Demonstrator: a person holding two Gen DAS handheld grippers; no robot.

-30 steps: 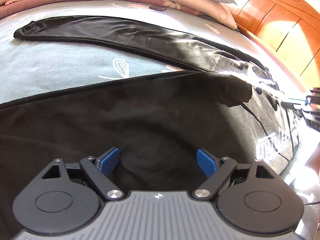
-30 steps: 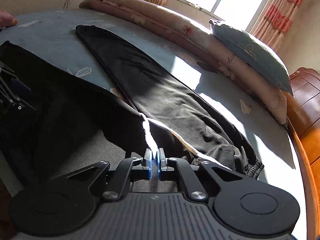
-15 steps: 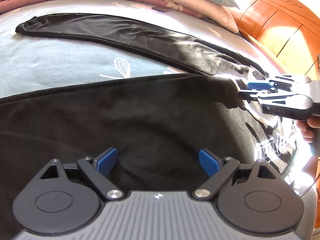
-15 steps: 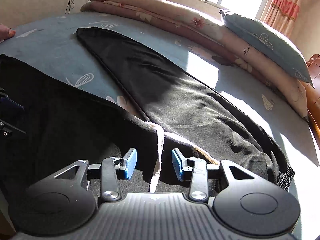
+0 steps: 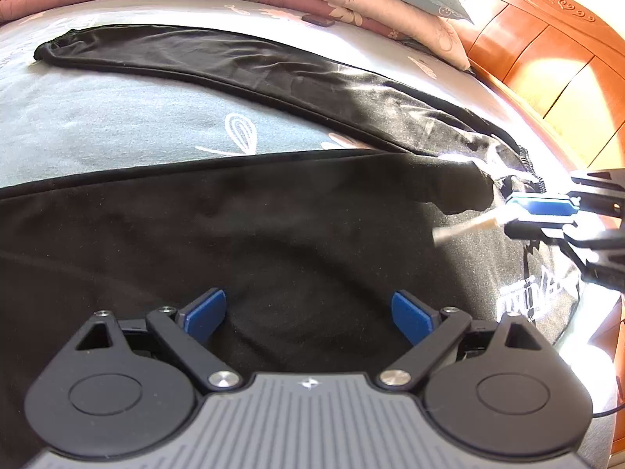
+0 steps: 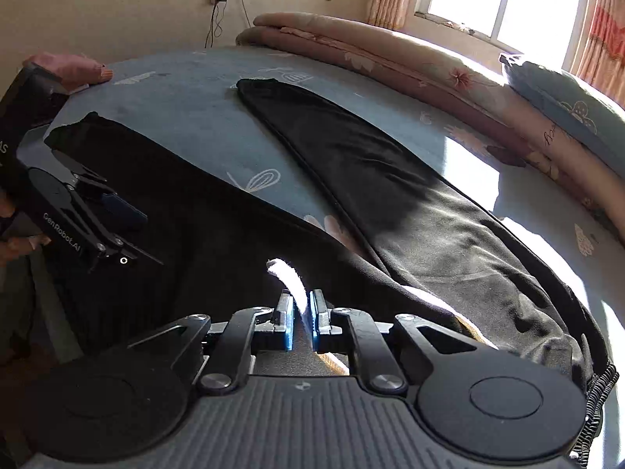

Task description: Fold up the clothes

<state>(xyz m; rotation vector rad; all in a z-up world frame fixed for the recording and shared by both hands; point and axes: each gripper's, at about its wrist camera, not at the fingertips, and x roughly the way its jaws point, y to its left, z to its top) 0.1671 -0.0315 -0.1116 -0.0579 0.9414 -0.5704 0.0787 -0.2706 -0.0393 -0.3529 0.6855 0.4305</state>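
Black trousers [image 5: 234, 234] lie on the blue bedsheet [image 5: 97, 125] with the legs spread apart; the far leg [image 6: 351, 164] runs toward the quilt. My left gripper [image 5: 310, 312] hovers open over the near leg with nothing between its blue pads; in the right wrist view it shows at the left edge [image 6: 136, 234]. At the waist end, my right gripper [image 6: 300, 320] has its jaws closing on the white drawstring [image 6: 289, 277], pads against its sides. The cord's free end sticks out past the fingertips. From the left wrist view, the right gripper [image 5: 511, 215] and drawstring [image 5: 465, 228] appear at the right.
A folded pink floral quilt [image 6: 371, 51] and a blue pillow [image 6: 566, 97] line the far side of the bed. The wooden headboard [image 5: 547, 58] stands at the right. A pink cloth [image 6: 66, 66] lies at the far left corner. A hand [image 6: 15, 246] holds the left gripper.
The right gripper opened over the drawstring, then narrowed around it, and the cord's end now stands up off the fabric. The left gripper stayed put, open.
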